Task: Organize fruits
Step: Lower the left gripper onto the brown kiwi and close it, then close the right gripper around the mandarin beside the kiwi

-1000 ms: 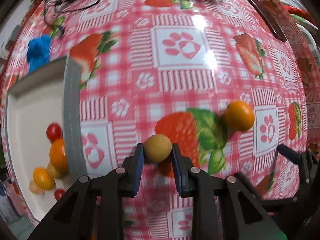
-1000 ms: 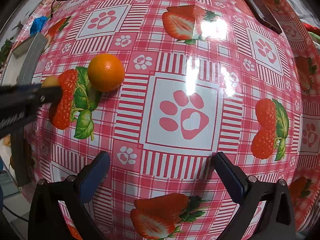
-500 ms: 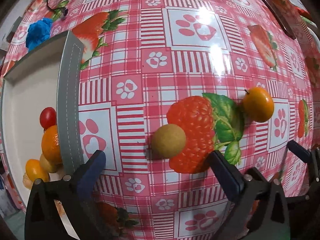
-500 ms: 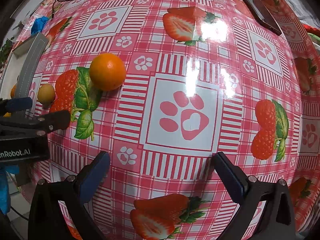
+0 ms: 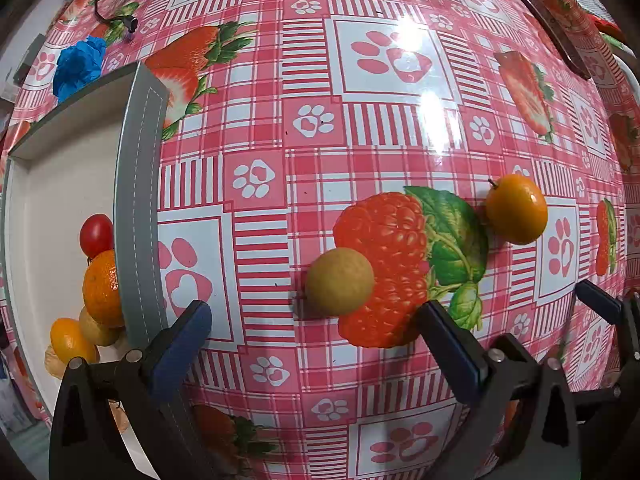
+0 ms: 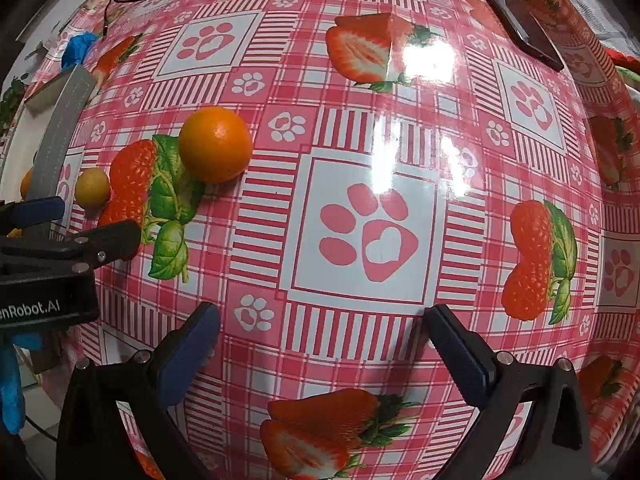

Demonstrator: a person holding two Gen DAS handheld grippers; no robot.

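Glossy red-checked oilcloth [image 5: 256, 92] covers the table, printed with strawberries and paw marks. Two fruits lie loose on it: a tan ball [image 5: 340, 281] straight ahead of the left gripper [image 5: 316, 344], and an orange [image 5: 517, 214] well to its right. The tray [image 5: 140, 208] sits at the left with several fruits already inside, bunched against its near wall. Both the left gripper and the right gripper [image 6: 320, 344] hover spread wide and hold nothing.

The ball is the likely next pick, and the risk is plain: it is round and sits on a slick sheet, so a finger [image 5: 178, 344] touching one side first would probably send it rolling (toward the tray wall or off under the orange). A squeeze off the ball's middle may squirt it out forward. The orange, seen from the right wrist, lies just beside the left gripper's line of travel and could be nudged.
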